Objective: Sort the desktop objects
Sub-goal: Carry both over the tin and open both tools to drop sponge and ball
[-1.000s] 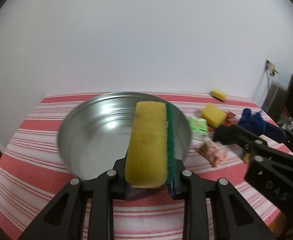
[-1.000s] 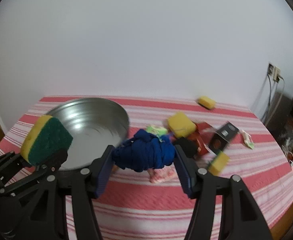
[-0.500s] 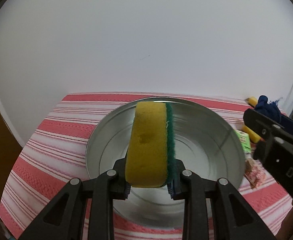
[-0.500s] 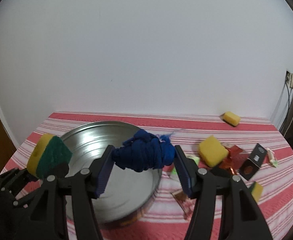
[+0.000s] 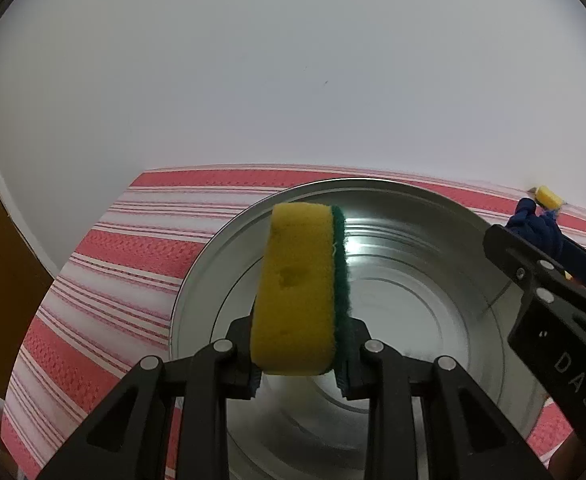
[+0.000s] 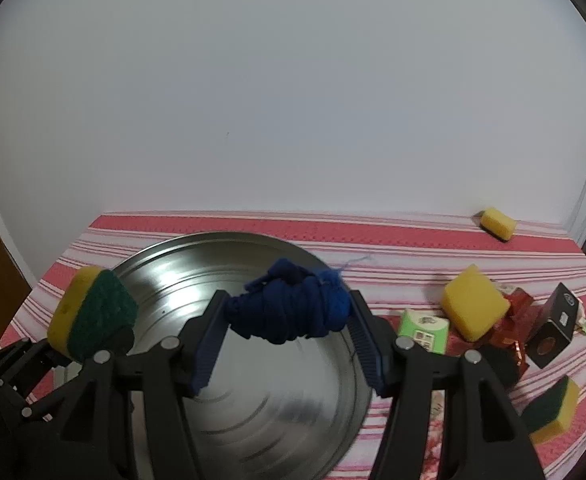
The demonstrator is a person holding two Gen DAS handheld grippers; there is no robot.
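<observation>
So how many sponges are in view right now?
4: a green-backed sponge in the left tool, a plain one by the wall, another on the clutter, a green-backed one at right. More may be hidden.

We hold the left gripper [image 5: 299, 374] tilted downward over the metal basin [image 5: 433, 320], its jaws clamped on a yellow-and-green sponge [image 5: 299, 292] standing on edge. Our right gripper [image 6: 289, 344] points down over the same basin, to the right of the left one, jaws pressed on a bundled blue cloth [image 6: 293, 312].
</observation>
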